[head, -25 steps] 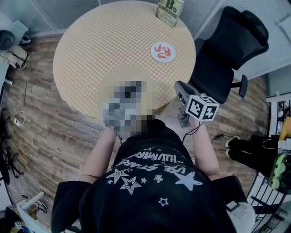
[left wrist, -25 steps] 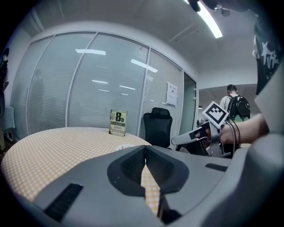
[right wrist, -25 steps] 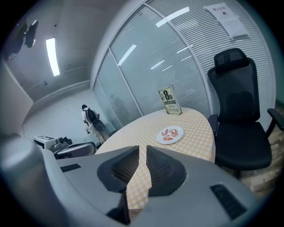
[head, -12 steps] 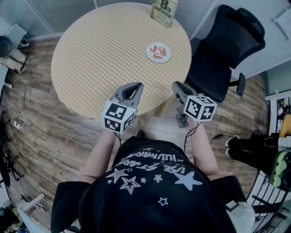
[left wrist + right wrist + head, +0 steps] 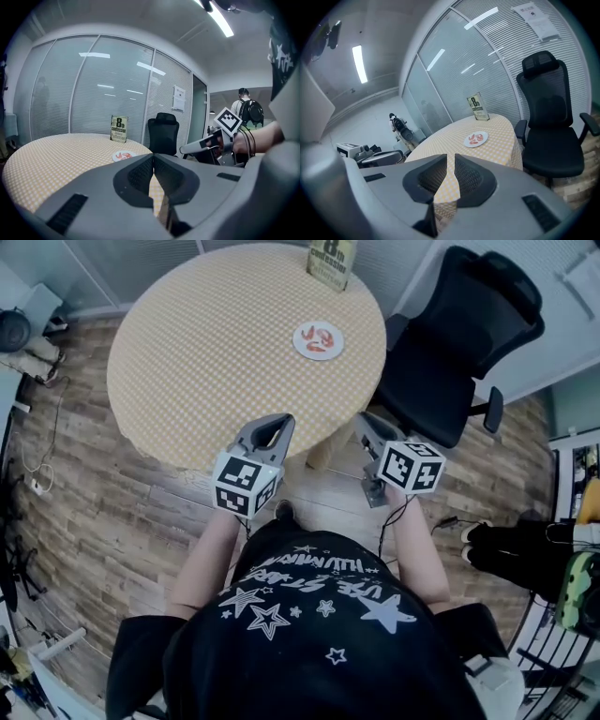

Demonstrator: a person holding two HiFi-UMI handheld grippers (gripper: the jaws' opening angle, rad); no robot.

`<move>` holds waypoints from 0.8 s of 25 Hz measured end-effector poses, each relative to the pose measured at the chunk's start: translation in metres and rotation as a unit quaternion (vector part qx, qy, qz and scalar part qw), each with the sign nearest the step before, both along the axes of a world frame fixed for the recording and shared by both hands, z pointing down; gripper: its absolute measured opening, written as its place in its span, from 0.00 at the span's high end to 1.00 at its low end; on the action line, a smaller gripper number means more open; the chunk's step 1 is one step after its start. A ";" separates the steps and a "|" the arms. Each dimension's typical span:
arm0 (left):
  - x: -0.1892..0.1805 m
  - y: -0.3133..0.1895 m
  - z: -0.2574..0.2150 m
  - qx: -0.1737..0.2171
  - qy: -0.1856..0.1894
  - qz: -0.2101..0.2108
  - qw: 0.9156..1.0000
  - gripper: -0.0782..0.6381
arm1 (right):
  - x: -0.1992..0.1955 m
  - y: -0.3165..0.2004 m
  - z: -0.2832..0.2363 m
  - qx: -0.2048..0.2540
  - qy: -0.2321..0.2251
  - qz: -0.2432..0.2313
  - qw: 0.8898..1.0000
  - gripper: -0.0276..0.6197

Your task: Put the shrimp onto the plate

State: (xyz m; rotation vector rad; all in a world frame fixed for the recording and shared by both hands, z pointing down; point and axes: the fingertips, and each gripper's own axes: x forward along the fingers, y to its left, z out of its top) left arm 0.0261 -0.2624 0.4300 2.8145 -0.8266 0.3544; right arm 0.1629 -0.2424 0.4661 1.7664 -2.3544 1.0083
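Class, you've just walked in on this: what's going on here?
A person stands by the round table, holding the left gripper and right gripper near its closest edge, both empty. The left's fingers are together, the right's slightly apart. The shrimp already lie on the white plate at the table's far side, near an upright book.
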 end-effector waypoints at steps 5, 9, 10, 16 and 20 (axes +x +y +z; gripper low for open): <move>0.008 0.025 -0.002 0.003 -0.005 -0.010 1.000 0.88 | 0.007 0.023 0.000 0.005 -0.009 -0.007 1.000 0.86; 0.017 0.048 -0.007 0.009 -0.007 -0.010 1.000 0.88 | 0.011 0.043 -0.005 0.013 -0.013 -0.012 1.000 0.86; 0.021 0.055 -0.008 0.011 -0.007 -0.009 1.000 0.88 | 0.012 0.048 -0.007 0.017 -0.013 -0.016 1.000 0.86; 0.039 0.095 -0.008 0.012 -0.009 -0.012 1.000 0.88 | 0.021 0.084 -0.008 0.026 -0.017 -0.033 0.999 0.86; 0.042 0.123 -0.007 0.014 -0.010 -0.025 1.000 0.88 | 0.024 0.110 -0.007 0.028 -0.022 -0.048 0.998 0.86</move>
